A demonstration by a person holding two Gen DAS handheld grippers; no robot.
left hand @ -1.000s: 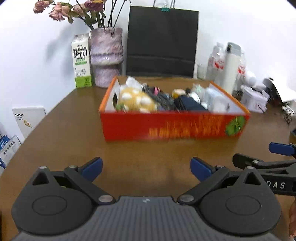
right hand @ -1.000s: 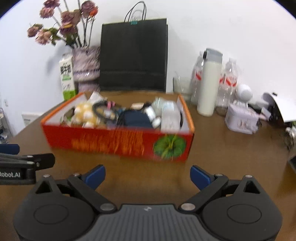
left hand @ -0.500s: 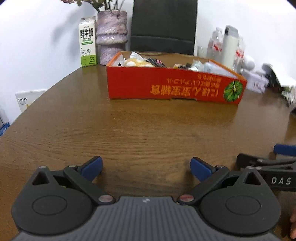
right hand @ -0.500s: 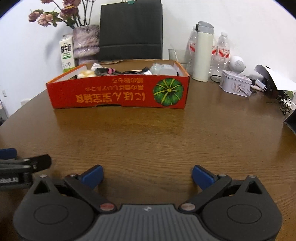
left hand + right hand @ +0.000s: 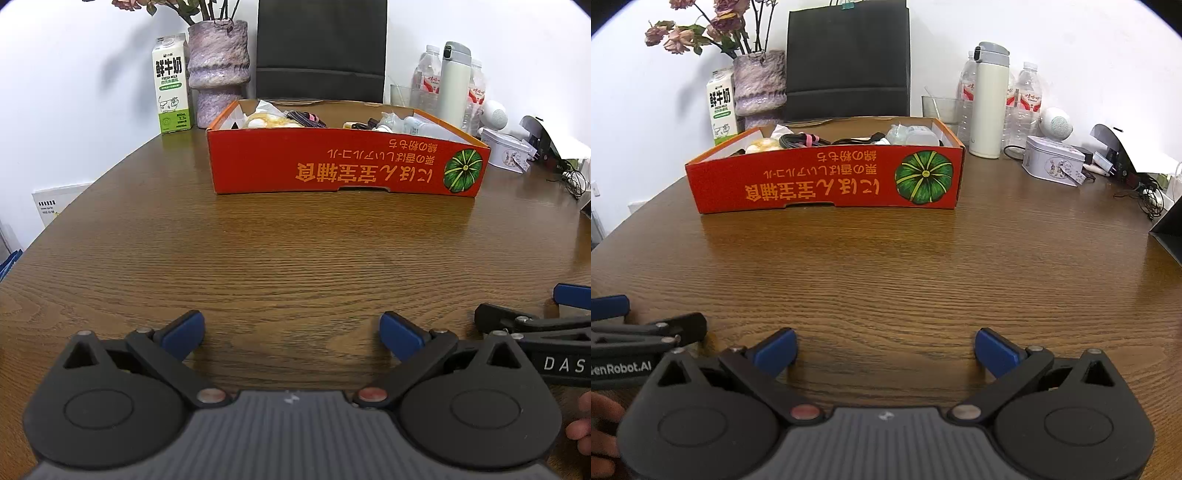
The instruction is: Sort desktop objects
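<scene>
At far centre of brown wood-grain counter (image 5: pixel 295 258): shallow red cardboard box (image 5: pixel 347 170) with green pumpkin print, filled with cables, wrapped items and a yellow soft item. Near edge: left claw (image 5: pixel 291 328) spread wide, empty, low over bare wood; right claw (image 5: pixel 884 347) likewise wide, empty, just beside it.

One red box (image 5: pixel 827 184), one milk carton (image 5: pixel 170 85), one vase (image 5: pixel 218 70), one white flask (image 5: pixel 990 103), one tin (image 5: pixel 1052 160).
</scene>
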